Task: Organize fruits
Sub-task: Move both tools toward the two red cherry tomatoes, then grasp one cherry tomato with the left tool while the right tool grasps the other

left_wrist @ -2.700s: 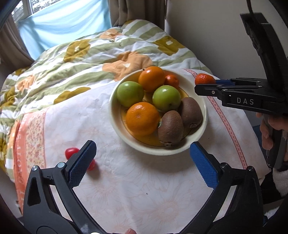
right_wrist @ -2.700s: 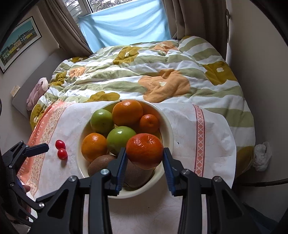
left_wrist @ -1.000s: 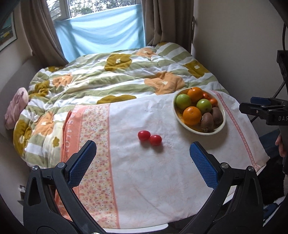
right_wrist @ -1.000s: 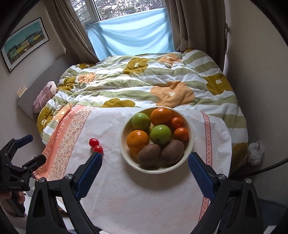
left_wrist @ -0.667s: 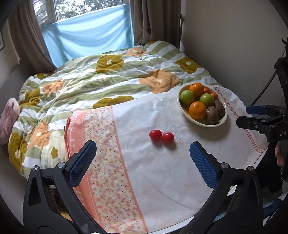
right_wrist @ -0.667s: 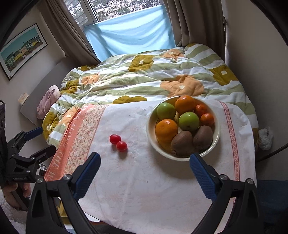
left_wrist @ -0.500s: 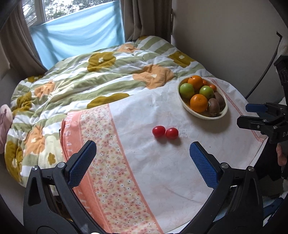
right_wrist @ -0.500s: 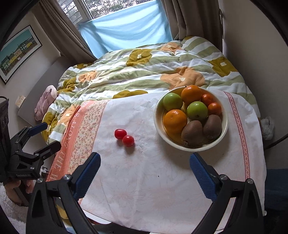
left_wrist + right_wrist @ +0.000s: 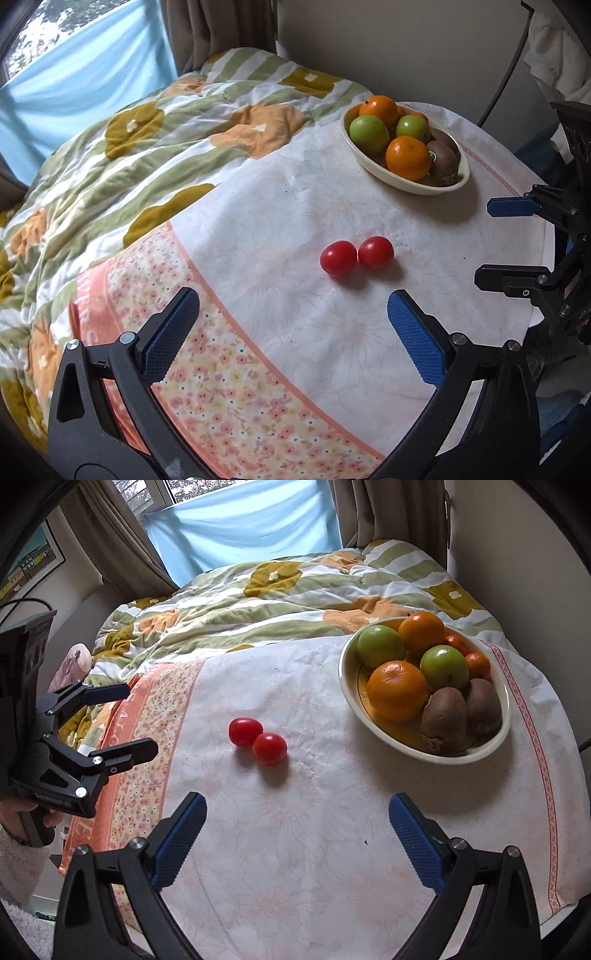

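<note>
Two red cherry tomatoes (image 9: 356,255) lie touching on the white tablecloth, also in the right wrist view (image 9: 257,740). A cream bowl (image 9: 400,180) at the far right holds oranges, green apples, kiwis and small tangerines; it shows in the right wrist view too (image 9: 349,698). My left gripper (image 9: 291,332) is open and empty, above the cloth just short of the tomatoes. My right gripper (image 9: 297,830) is open and empty, nearer than the tomatoes and the bowl. Each gripper shows at the other view's edge (image 9: 513,242) (image 9: 110,720).
The round table (image 9: 332,849) wears a white cloth with a pink floral band (image 9: 147,738) on the left. A bed with a green and orange floral quilt (image 9: 295,590) lies behind it. A wall stands close on the right.
The right gripper let go of a tangerine into the bowl and opened wide. Both grippers drew back, then came lower and closer towards the tomatoes.
</note>
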